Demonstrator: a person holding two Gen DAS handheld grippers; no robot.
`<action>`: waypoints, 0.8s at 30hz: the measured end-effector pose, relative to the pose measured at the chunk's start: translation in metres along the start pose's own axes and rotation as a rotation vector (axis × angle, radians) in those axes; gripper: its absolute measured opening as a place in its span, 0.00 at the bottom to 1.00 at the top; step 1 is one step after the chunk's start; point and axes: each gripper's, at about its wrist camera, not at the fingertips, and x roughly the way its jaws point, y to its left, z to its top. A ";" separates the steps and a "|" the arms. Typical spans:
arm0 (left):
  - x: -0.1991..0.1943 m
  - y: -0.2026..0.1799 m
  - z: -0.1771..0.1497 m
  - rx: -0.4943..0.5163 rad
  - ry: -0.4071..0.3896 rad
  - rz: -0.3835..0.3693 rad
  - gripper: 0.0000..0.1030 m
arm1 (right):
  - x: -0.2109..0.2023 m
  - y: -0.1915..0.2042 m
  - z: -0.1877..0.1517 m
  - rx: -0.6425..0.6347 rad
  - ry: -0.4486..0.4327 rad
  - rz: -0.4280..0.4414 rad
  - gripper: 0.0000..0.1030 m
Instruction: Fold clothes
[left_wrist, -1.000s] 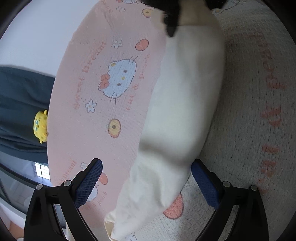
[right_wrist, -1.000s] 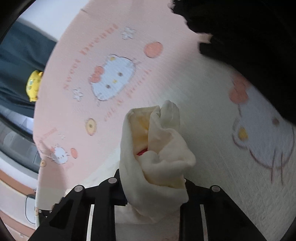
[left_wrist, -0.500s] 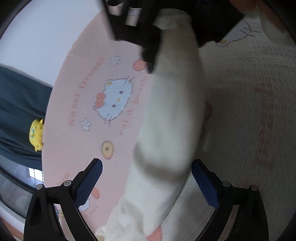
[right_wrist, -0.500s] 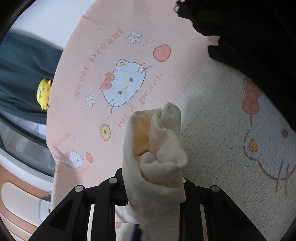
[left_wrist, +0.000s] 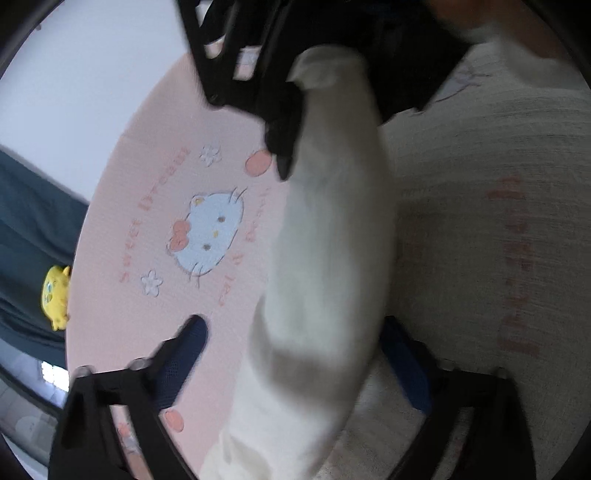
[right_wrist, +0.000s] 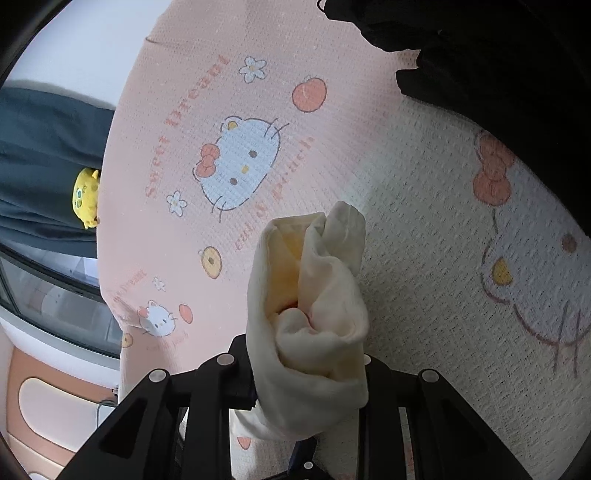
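A cream garment (left_wrist: 325, 258) hangs as a long band across the left wrist view, from top to bottom. Its upper end is gripped by the right gripper, whose black body (left_wrist: 251, 66) fills the top of that view. My left gripper (left_wrist: 295, 350) straddles the band's lower part and its jaws are closing. The left blue pad (left_wrist: 188, 350) stands clear of the cloth, while the right pad (left_wrist: 402, 365) is at its edge. In the right wrist view the right gripper (right_wrist: 306, 373) is shut on a bunched end of the cream garment (right_wrist: 310, 317).
Underneath lies a pink and cream bedsheet (right_wrist: 229, 122) printed with cartoon cats and peaches. A black garment (right_wrist: 480, 48) lies at the sheet's far right. A yellow plush toy (right_wrist: 85, 195) sits on dark blue fabric beyond the sheet's left edge.
The left gripper's blue pads have drawn nearer each other around the cloth. The right gripper with the garment's end has come further into the left wrist view, and the cloth has lifted off the sheet.
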 end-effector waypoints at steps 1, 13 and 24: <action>0.001 0.000 0.000 -0.045 0.027 -0.052 0.45 | -0.001 0.001 0.000 -0.002 -0.001 -0.004 0.25; 0.007 0.048 -0.014 -0.414 0.066 -0.282 0.37 | -0.002 0.023 -0.001 -0.032 0.056 -0.147 0.60; 0.001 0.069 -0.033 -0.511 0.033 -0.344 0.39 | 0.009 -0.011 -0.016 0.110 0.024 -0.154 0.57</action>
